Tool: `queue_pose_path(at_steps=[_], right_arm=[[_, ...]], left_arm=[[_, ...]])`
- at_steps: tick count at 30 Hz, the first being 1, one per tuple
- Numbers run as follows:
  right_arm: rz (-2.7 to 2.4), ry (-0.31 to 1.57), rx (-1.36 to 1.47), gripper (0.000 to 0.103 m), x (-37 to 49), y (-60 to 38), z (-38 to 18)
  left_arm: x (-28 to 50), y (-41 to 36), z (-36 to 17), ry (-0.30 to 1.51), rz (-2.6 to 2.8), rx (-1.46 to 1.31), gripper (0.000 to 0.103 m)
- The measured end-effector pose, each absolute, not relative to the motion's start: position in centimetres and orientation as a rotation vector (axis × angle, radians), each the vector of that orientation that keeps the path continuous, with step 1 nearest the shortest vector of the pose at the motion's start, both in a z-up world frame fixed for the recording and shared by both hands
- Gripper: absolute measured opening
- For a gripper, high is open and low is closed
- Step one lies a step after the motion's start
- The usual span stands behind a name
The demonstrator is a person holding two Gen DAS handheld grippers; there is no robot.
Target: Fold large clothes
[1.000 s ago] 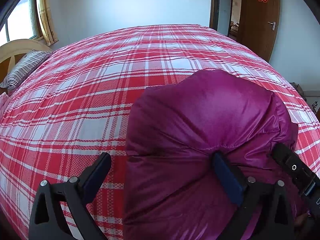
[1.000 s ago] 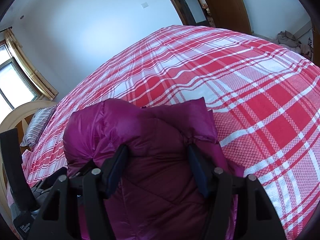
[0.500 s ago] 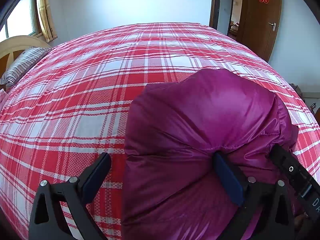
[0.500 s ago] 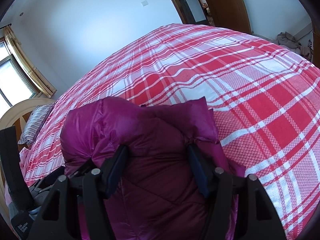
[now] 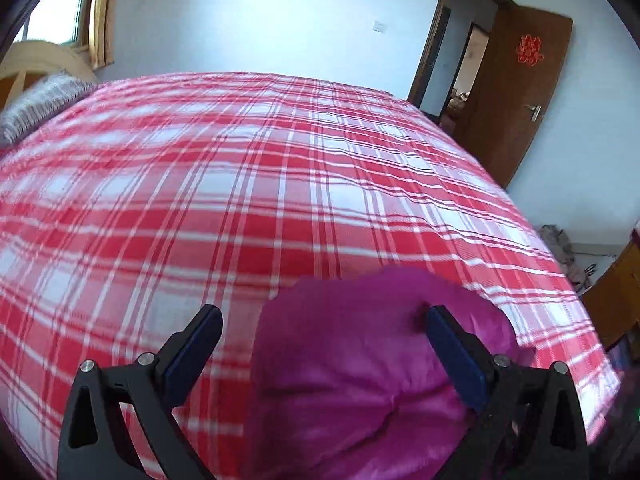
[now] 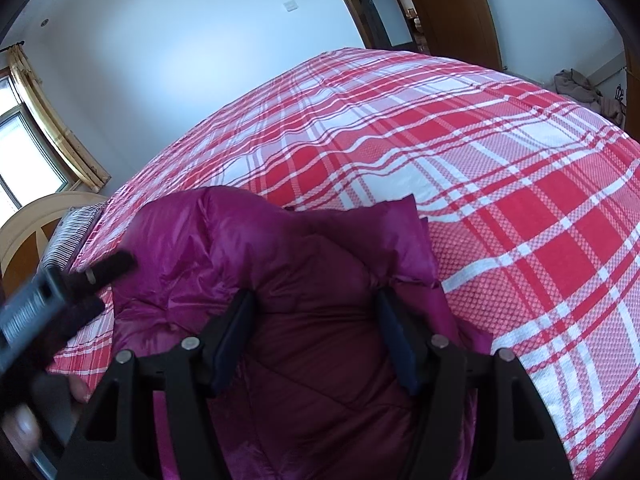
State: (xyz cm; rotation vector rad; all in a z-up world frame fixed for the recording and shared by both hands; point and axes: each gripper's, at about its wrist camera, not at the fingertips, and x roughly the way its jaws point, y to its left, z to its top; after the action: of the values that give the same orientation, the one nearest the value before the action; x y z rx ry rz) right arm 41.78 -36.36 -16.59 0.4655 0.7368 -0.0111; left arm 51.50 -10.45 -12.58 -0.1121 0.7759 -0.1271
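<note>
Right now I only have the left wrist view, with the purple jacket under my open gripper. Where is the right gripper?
Observer: The right gripper straddles a darker quilted panel of the jacket.
Operator: Is it clamped on?
Observer: Fabric fills the gap between its jaws and puckers at one pad. I cannot tell whether it is gripping.
Operator: Can you see my left gripper from there?
Observer: Yes. The left gripper shows blurred at the jacket's left edge, over the plaid bedspread.
</note>
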Motion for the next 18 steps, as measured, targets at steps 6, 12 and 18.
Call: queue_pose_path(at_steps=[6,12,18], right_arm=[[-0.001,0.728,0.480,0.067,41.6,-36.5,-16.6],[-0.006,0.732,0.471,0.067,41.7,-36.3,-16.6],[-0.017,0.745,0.450,0.068,41.9,-36.0,-16.6]], left_arm=[[54.2,-10.9,-16.7,0.927,-0.075,-0.085,0.102],[54.5,-10.6,-18.0,0.966,-0.095,-0.128,0.102],[54.3,-10.3,-17.9,0.962,-0.102,-0.139,0.102]])
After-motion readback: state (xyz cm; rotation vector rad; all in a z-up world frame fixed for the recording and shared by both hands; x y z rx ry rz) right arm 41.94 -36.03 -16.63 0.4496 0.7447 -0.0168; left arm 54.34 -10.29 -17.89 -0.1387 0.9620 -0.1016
